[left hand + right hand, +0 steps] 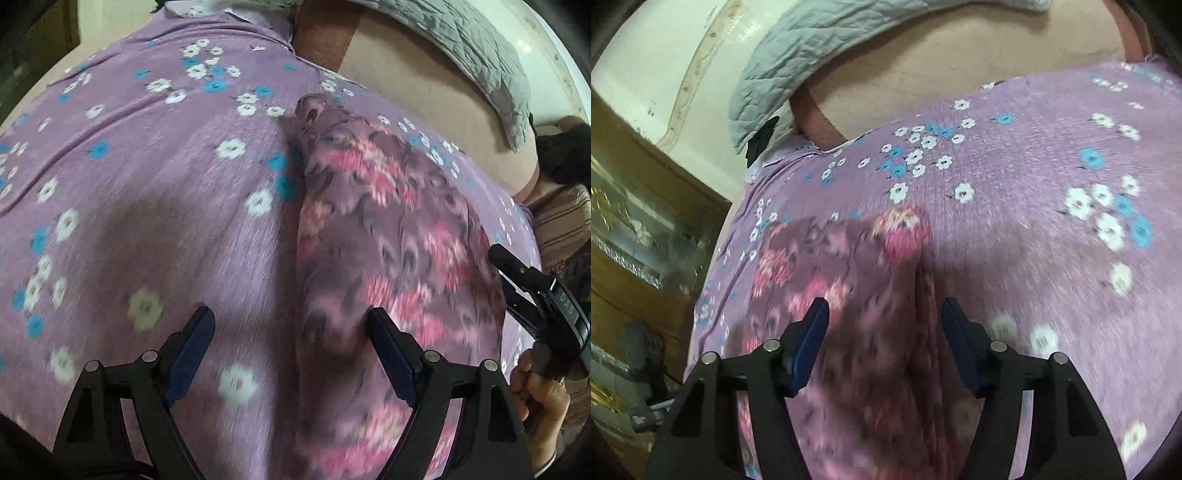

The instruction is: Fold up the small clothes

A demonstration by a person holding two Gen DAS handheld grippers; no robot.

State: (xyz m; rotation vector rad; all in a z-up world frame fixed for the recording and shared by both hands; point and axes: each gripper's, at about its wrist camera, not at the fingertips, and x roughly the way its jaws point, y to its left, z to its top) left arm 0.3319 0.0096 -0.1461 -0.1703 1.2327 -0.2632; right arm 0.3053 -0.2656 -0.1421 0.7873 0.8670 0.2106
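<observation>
A small mauve garment (388,229) with pink flowers lies stretched out on a purple bedsheet (147,166) printed with white and blue flowers. My left gripper (291,317) hovers open over the garment's near end; its left edge runs between the fingers, and the pads do not press on it. In the right wrist view the same garment (849,280) shows a lengthwise fold. My right gripper (885,308) stands open astride that fold, its pads clear of the cloth. The right gripper (506,266) and the hand (543,391) that holds it also show at the left wrist view's right edge.
A grey quilt (798,55) lies bunched at the far side of the bed on a bare pink mattress (942,70). A wooden cabinet with glass doors (635,229) stands beside the bed. Striped fabric (561,218) lies past the sheet's right edge.
</observation>
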